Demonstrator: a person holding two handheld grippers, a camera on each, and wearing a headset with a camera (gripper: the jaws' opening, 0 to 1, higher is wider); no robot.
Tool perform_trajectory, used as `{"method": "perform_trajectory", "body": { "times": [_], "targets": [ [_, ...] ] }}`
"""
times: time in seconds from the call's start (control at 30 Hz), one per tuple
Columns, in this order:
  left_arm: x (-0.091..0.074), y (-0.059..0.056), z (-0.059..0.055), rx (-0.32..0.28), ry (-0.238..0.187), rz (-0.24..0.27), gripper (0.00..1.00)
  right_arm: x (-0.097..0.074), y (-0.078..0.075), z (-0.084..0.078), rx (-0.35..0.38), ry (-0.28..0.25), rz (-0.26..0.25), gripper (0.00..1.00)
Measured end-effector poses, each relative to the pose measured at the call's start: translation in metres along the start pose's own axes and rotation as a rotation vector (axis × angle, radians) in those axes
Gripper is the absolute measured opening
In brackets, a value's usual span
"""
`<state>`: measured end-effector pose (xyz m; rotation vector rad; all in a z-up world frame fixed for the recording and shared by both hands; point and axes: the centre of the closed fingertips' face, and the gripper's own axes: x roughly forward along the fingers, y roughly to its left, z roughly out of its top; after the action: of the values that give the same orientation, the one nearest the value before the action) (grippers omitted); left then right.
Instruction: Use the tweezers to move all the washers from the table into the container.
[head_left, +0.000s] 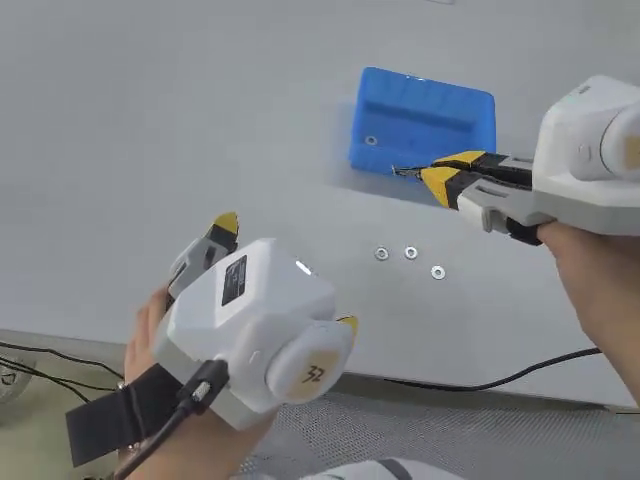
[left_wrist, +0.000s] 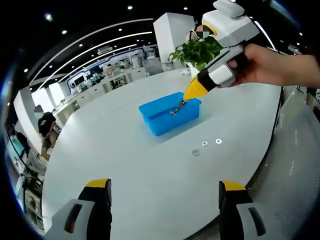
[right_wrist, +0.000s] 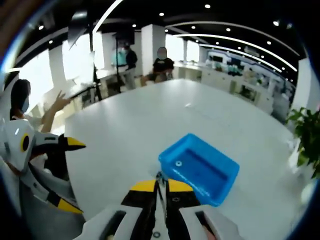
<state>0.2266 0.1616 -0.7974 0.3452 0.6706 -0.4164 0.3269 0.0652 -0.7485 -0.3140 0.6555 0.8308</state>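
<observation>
Three washers (head_left: 411, 252): loose on the white table (head_left: 150, 120), clustered at 6 o'clock from the blue container (head_left: 425, 110). A fourth washer (head_left: 371, 140) lies inside it, at its 9 o'clock end. Handling, judged: thin, light, hard rings, slippery and flat to the surface; best nipped across the rim through the hole.

Tweezers (head_left: 402, 172): clamped between the closed jaws of the right gripper (head_left: 440, 182), tips at the container's near wall; whether they carry a washer cannot be told. Pose level, pointing toward 9 o'clock.

Left gripper (left_wrist: 165, 186): jaws wide apart, empty, held low at 8 o'clock from the washers.
</observation>
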Motion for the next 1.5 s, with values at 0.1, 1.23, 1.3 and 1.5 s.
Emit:
{"method": "perform_trajectory", "body": {
  "times": [0.1, 1.23, 1.3, 1.5],
  "targets": [
    [0.0, 0.0, 0.0, -0.002, 0.0, -0.001, 0.9, 0.0, -0.005, 0.004, -0.01, -0.002, -0.008, 0.02],
    [0.003, 0.003, -0.004, -0.004, 0.029, 0.013, 0.89, 0.078, -0.064, -0.006, -0.069, 0.186, 0.014, 0.02],
    [0.003, 0.003, -0.005, -0.002, 0.033, 0.011, 0.89, 0.077, -0.062, -0.004, -0.07, 0.194, 0.017, 0.02],
    [0.003, 0.002, -0.006, -0.001, 0.037, 0.009, 0.89, 0.084, -0.058, -0.007, -0.094, 0.225, 0.054, 0.02]
  ]
}}
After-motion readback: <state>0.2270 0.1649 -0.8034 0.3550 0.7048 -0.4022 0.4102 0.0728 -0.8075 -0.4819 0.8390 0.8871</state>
